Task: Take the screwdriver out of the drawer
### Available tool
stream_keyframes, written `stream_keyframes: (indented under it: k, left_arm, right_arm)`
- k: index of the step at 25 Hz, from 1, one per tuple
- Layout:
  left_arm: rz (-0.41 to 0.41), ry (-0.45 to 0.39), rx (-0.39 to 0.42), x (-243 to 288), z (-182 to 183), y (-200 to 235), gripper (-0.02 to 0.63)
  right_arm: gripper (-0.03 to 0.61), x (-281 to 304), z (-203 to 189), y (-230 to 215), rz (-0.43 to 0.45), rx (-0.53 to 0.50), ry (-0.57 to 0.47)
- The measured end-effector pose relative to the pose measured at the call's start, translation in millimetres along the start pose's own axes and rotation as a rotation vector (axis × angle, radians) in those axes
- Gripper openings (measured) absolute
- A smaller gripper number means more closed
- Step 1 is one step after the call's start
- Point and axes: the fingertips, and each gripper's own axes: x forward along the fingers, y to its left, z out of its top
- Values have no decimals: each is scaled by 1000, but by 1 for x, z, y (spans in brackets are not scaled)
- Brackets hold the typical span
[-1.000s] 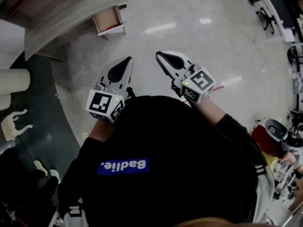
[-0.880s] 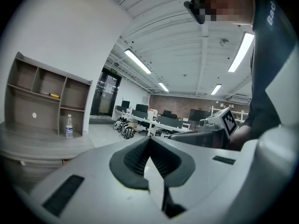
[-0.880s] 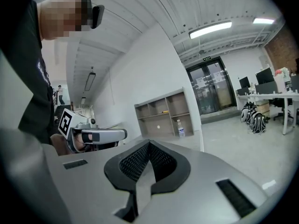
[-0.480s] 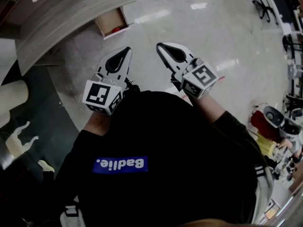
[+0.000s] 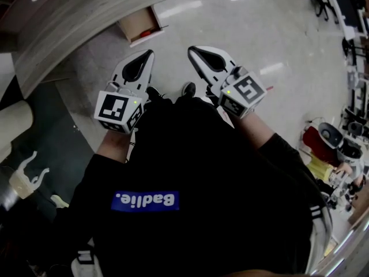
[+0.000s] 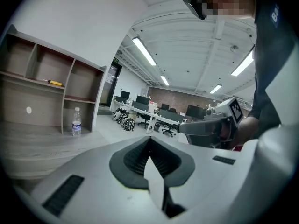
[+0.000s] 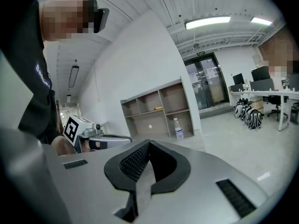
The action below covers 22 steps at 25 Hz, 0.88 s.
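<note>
Wooden drawer [image 5: 134, 23] lies well ahead of the left gripper [image 5: 149, 53].

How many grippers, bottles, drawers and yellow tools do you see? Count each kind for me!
Grippers: 2, the left gripper and the right gripper
Bottle: 1
Drawer: 1
Yellow tool: 1
Total: 5
</note>
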Motion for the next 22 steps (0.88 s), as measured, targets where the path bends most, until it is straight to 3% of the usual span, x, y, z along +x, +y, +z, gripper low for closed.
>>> stream_keyframes:
  k: [7, 16, 22]
  left_arm:
    - [45, 18, -6, 30, 5, 12, 2]
    - [194, 86, 14, 73, 7, 37, 3]
    - [260, 103, 29, 100, 1, 49, 3]
  right_arm:
    - [28, 9, 4, -36, 35, 36, -13]
    - [28, 23, 34, -95, 139, 6, -26]
    - [28, 34, 33, -126, 199, 19, -9]
